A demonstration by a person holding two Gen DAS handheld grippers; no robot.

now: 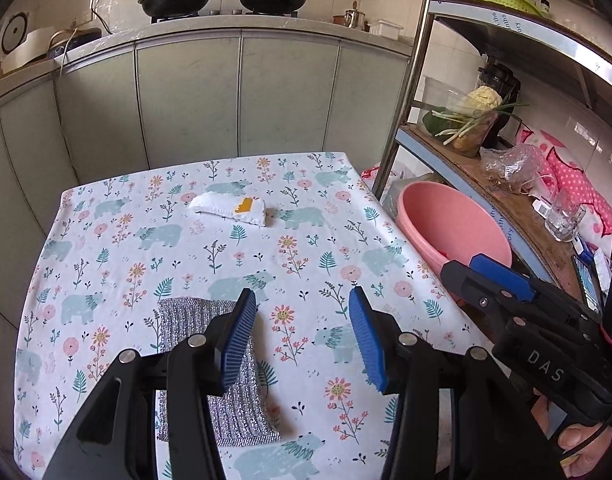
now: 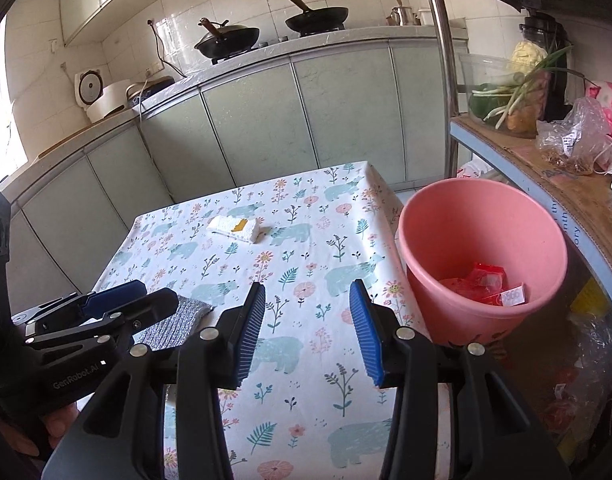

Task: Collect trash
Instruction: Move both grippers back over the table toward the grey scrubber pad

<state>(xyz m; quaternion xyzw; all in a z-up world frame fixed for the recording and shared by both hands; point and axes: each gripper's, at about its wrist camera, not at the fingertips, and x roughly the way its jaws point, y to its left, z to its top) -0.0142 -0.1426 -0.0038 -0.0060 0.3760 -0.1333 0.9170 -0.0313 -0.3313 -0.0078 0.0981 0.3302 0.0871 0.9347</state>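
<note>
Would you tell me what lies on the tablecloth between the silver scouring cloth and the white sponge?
Only bare tablecloth lies between the silver scouring cloth and the white sponge, as the left wrist view shows.

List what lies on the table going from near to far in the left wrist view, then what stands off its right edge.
Near to far: silver scouring cloth → white sponge with a yellow patch. Off the right edge: pink bucket.
</note>
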